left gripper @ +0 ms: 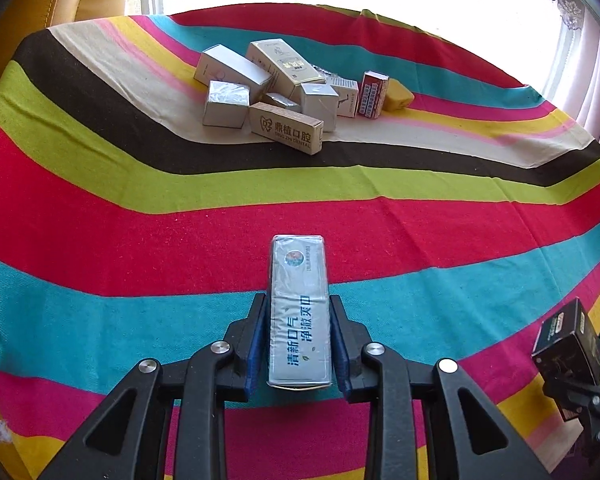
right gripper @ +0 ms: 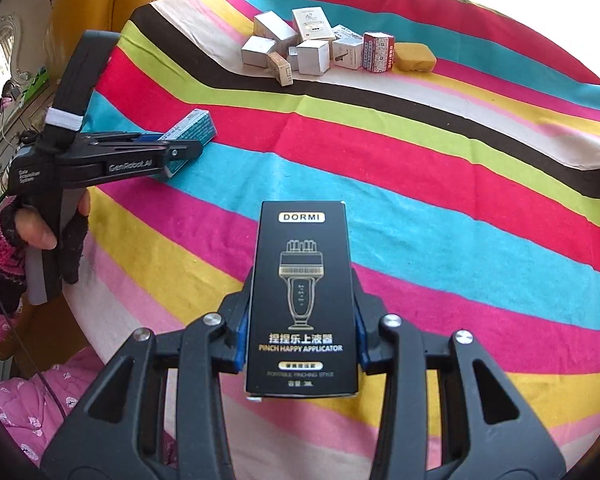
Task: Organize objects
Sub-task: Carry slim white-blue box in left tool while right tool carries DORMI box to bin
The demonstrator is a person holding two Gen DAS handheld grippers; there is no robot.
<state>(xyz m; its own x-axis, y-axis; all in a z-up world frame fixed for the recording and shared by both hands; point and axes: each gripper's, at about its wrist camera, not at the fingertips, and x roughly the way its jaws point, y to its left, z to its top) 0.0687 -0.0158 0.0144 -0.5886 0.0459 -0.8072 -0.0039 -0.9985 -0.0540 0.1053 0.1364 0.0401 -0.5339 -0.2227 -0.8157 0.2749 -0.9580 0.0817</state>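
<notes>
**Both grippers loaded; box cluster at far side of table**

The left gripper (left gripper: 299,312) is clamped on a long pale-blue carton (left gripper: 299,312) with glossy faces and blue Chinese lettering; its blue pads press the carton's two long sides. In the right wrist view this gripper sits at the table's left edge, gripped by a hand (right gripper: 40,232) in a dark fingerless glove.

The right gripper (right gripper: 302,312) is clamped on a black DORMI carton (right gripper: 302,300), a smooth rectangular box with a gold line drawing, held by its long sides and projecting forward past the fingertips.

The striped tablecloth (left gripper: 140,216) is woven fabric in red, teal, green, black, cream, pink and yellow bands, with creases near the right edge. A wide stretch of bare cloth lies between both grippers and the cluster of boxes (left gripper: 268,88) at the far side.

The cluster is tightly packed: grey and white cardboard cartons touching or leaning on each other, a tan dental carton (left gripper: 286,134) at the near side, a red patterned box (left gripper: 372,94) to the right, and a rounded yellow sponge (left gripper: 398,96) just beside it. The table's far edge lies just behind the cluster, before a bright window.
</notes>
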